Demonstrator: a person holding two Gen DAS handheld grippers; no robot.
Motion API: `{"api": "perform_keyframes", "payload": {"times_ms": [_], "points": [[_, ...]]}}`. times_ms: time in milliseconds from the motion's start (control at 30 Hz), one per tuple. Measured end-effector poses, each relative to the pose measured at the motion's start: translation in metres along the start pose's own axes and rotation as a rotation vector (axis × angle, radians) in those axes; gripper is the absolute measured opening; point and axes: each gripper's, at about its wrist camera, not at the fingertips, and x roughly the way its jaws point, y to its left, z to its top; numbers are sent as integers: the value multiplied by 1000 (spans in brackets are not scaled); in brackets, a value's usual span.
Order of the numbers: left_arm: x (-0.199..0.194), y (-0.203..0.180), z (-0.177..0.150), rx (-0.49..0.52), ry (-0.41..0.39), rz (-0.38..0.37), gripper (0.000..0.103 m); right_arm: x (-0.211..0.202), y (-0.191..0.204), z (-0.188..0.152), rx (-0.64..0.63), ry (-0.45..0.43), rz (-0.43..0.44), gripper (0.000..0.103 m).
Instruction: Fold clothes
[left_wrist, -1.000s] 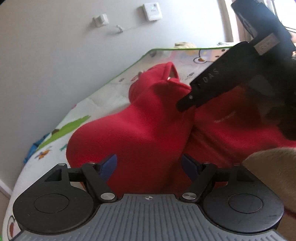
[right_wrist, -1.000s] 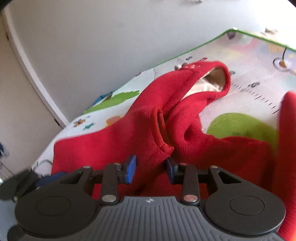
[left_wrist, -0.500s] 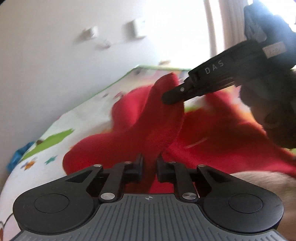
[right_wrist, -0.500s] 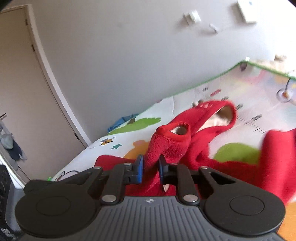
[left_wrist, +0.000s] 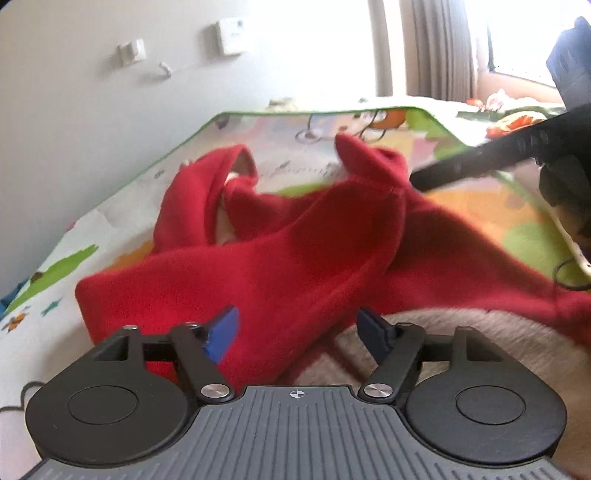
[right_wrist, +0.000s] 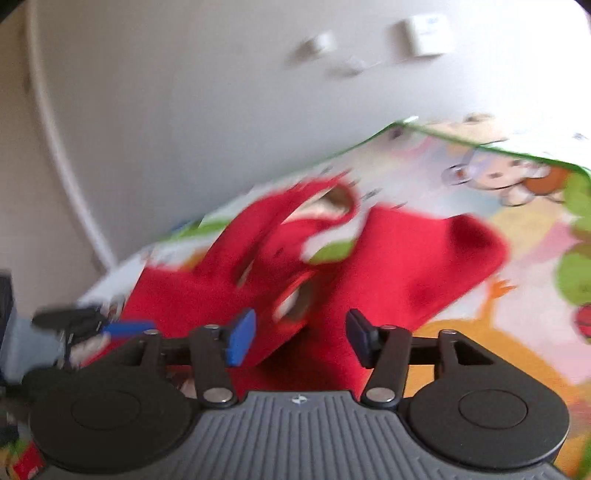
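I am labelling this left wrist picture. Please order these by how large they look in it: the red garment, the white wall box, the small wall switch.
1. red garment, by far the largest, though it also lies nearest the camera.
2. white wall box.
3. small wall switch, only slightly smaller than the box.

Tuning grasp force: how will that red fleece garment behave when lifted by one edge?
Likely floppy: the red fleece garment lies in soft humps and folds on the play mat. Probably grippy, not slippery, given its fuzzy nap. Thick pile lining suggests bulk.
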Motion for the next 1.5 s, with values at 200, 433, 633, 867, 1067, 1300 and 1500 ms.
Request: {"api": "perform_keyframes", "payload": {"times_ms": [200, 433, 633, 867, 1067, 1300, 1500], "points": [[8, -18, 26, -6, -38, -45, 76, 22, -63, 17, 204, -28, -197, 32], [28, -77, 80, 108, -120, -104, 72, 37, -100, 27, 304, -5, -219, 30], [106, -142, 121, 248, -65, -155, 70, 20, -119, 40, 262, -14, -284, 30], [201, -142, 128, 222, 181, -66, 63, -12, -138, 26, 301, -68, -285, 35], [205, -143, 123, 233, 179, -36, 26, -18, -155, 12, 347, -81, -278, 35], [195, -138, 132, 216, 151, -45, 13, -36, -151, 10, 330, -141, -280, 35], [126, -169, 135, 219, -1, -266, 14, -58, -140, 17, 283, -161, -247, 39]]}}
